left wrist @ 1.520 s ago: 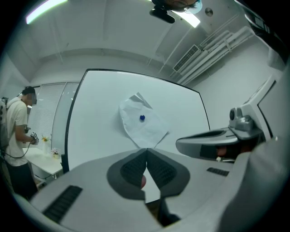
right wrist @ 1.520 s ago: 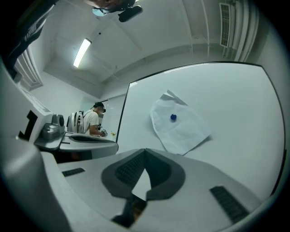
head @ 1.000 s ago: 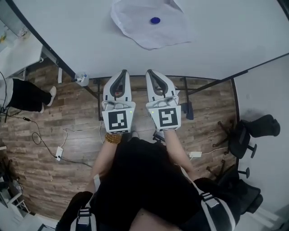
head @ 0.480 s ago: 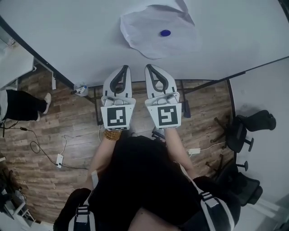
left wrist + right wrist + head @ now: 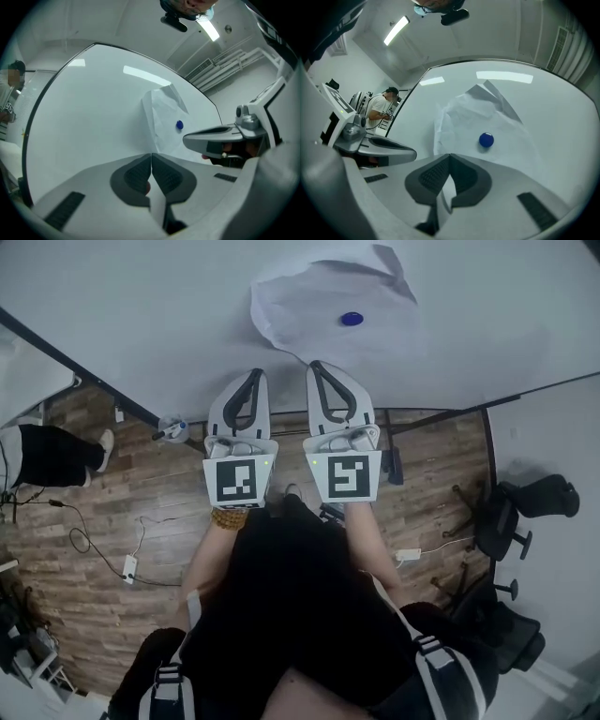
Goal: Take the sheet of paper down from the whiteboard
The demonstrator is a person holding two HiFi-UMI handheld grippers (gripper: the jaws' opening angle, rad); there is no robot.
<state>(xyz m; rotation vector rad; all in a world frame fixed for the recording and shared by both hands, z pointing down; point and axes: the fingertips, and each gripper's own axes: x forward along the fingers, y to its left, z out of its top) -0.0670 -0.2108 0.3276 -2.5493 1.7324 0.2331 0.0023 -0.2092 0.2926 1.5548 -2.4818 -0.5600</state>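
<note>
A crumpled white sheet of paper (image 5: 319, 310) hangs on the whiteboard (image 5: 141, 315), pinned by a round blue magnet (image 5: 352, 319); its top right corner is folded over. My left gripper (image 5: 255, 377) and right gripper (image 5: 314, 367) are side by side just below the sheet's lower edge, both shut and empty, short of touching it. In the left gripper view the paper (image 5: 164, 119) and magnet (image 5: 179, 124) lie ahead, right of the shut left gripper (image 5: 151, 154). From the right gripper view, the magnet (image 5: 486, 139) sits just above and right of the shut right gripper (image 5: 449, 155).
The whiteboard's dark frame edge (image 5: 84, 376) runs down to the left, with a small holder and marker (image 5: 169, 430) at its bottom. Below are a wooden floor with cables (image 5: 84, 540), an office chair (image 5: 525, 507) at right and a person's leg (image 5: 47, 451) at left.
Both grippers have moved up toward the board, and the paper's lower edge now lies much closer to their tips. Their jaws stayed shut.
</note>
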